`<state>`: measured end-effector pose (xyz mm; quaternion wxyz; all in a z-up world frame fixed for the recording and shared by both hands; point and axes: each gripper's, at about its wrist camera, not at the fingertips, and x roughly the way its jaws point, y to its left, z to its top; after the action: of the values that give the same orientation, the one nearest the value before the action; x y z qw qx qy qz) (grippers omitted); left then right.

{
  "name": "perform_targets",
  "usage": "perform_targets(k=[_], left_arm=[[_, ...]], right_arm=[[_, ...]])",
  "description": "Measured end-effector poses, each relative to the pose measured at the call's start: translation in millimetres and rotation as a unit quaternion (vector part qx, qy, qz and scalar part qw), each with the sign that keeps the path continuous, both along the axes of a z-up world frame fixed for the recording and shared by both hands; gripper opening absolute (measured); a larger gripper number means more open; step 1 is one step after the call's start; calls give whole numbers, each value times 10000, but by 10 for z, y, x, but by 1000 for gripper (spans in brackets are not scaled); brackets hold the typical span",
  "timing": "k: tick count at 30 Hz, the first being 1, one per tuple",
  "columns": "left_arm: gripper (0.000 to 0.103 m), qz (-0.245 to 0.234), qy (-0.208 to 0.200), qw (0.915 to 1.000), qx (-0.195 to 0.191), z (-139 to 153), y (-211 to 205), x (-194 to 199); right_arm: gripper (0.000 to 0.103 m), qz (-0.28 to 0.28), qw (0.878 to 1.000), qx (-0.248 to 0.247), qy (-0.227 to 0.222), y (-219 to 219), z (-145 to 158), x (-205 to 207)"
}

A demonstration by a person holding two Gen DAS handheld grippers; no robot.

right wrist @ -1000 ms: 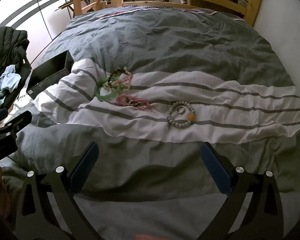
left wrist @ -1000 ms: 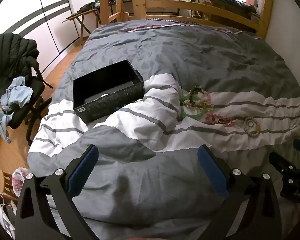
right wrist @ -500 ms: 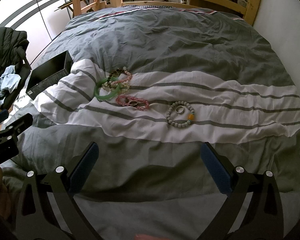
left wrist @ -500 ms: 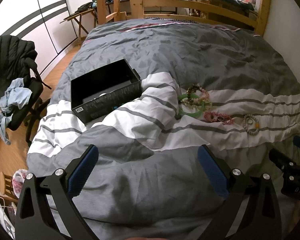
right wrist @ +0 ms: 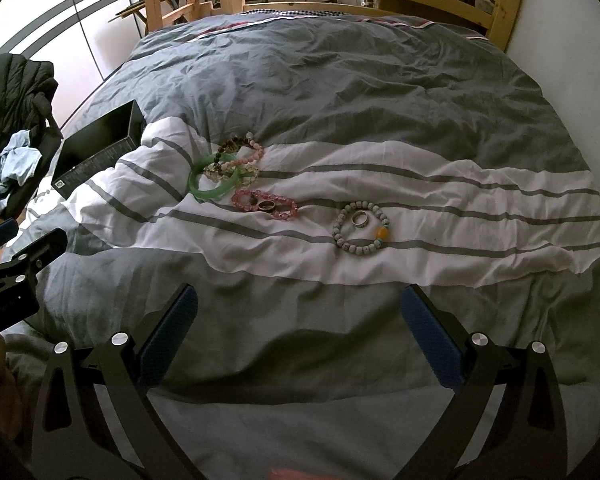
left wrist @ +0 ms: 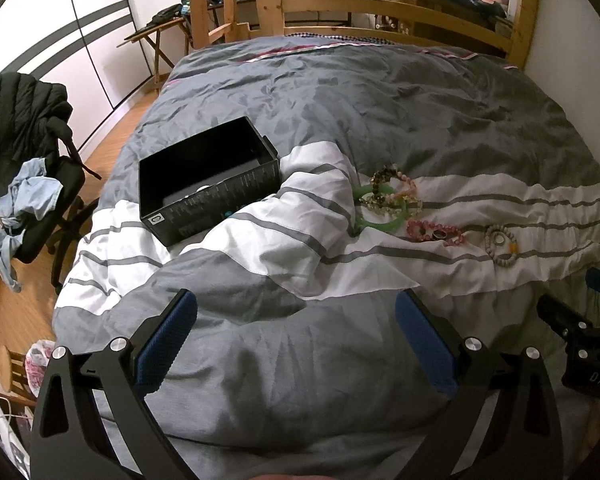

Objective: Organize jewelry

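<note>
Your left gripper [left wrist: 296,336] and right gripper [right wrist: 298,330]: jaws spread wide, empty, low in frame | mid-frame: grey bead bracelet [right wrist: 361,229], pink bracelet [right wrist: 265,205], green bangle [right wrist: 214,181] on duvet [right wrist: 460,200] | upper left: black box [left wrist: 208,180], open.

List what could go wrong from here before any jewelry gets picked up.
1. The green bangle lies tangled with several beaded bracelets; lifting one may drag the others.
2. A small ring sits inside the grey bead bracelet on soft, creased duvet; wide jaws may pinch fabric or miss.
3. The black box rests tilted on folds and could tip.
</note>
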<state>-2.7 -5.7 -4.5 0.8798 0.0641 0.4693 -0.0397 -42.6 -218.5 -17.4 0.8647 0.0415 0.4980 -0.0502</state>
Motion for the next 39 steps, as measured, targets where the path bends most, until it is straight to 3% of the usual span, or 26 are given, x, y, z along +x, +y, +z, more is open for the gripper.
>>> perform_targets(k=[39], left_arm=[[98, -70, 40, 9999, 63, -83, -62, -72]], right_arm=[[100, 7, 10000, 4, 14, 12, -19, -3]])
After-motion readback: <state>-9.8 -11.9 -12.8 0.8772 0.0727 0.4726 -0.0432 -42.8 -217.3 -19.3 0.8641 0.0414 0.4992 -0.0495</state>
